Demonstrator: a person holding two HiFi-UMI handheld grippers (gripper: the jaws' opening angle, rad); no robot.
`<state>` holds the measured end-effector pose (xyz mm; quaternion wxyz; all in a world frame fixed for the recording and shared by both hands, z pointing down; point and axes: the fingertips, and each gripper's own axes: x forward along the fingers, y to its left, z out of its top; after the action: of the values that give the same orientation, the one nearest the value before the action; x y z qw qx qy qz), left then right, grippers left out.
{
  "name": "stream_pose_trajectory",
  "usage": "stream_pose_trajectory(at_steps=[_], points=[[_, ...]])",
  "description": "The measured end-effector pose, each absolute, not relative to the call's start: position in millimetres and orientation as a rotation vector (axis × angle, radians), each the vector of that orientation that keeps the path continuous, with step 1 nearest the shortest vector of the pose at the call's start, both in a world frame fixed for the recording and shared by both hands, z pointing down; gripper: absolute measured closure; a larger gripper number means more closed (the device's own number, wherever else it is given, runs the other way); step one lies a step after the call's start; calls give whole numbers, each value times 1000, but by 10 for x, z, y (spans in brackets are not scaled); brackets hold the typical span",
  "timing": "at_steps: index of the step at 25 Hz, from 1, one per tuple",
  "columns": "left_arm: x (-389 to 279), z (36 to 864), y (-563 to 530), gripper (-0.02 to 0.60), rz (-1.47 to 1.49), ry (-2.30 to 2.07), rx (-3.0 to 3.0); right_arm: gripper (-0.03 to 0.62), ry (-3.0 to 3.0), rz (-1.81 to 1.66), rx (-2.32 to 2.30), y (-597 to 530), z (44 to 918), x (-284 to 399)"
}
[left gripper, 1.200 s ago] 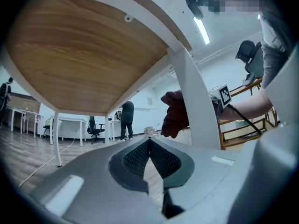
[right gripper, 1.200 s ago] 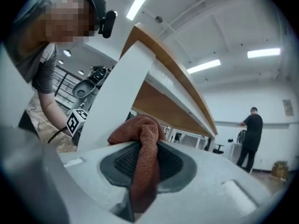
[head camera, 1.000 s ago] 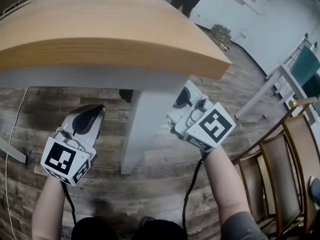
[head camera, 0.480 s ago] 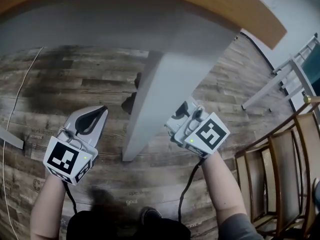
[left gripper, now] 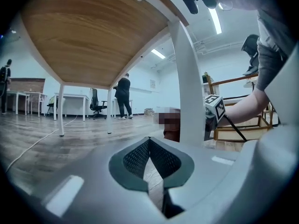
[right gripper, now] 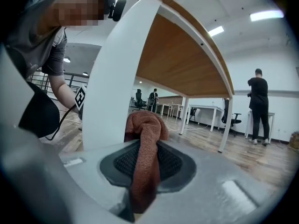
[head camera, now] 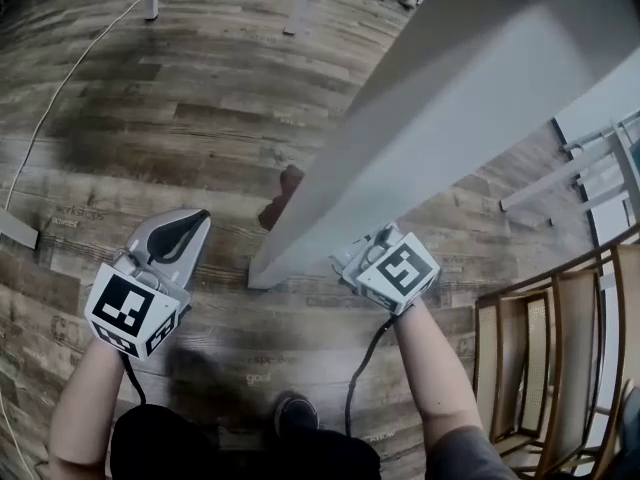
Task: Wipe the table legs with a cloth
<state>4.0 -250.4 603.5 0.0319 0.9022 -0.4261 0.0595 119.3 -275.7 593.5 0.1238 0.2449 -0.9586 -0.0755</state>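
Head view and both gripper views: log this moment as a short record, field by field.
right tongs: shut on the rust-brown terry cloth
cloth position: bunched right beside the white square table leg, low down; contact unclear
left tongs: shut, empty, on the leg's other side, apart from it
floor: grey-brown wood planks
tabletop: wood-grain underside, above both tongs

Left claw [head camera: 190, 226]: held low, tips together, nothing in it.
Right claw [head camera: 352, 256]: held low, closed tight on a cloth [right gripper: 144, 139].
Left arm [head camera: 85, 408]: bare, reaching down.
Right arm [head camera: 430, 378]: bare, reaching down.
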Motion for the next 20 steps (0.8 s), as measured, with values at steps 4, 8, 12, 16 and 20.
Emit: stream_pose_trajectory(at_steps=[4,8,12,16,20], points=[[-18,6276,-2506,561,201,-1322,2730,523,-2758,-119,720,-2765,6455,1233],[-43,6567,-2461,561,261,-1302,2700,523,-2690,-19,726,-2785,7041,1338],[-100,6771,-2478,561,298,-1300,2680,523,-2605,14,666,-2819,7528,1367],[-120,6904,-2474,563,296,-1305,2646,523,-2497,-2,616,-2848,7845,1360],[-127,7053,-2434,561,320,-1293,2626,523,-2425,14,601,-2814,8222,1341]])
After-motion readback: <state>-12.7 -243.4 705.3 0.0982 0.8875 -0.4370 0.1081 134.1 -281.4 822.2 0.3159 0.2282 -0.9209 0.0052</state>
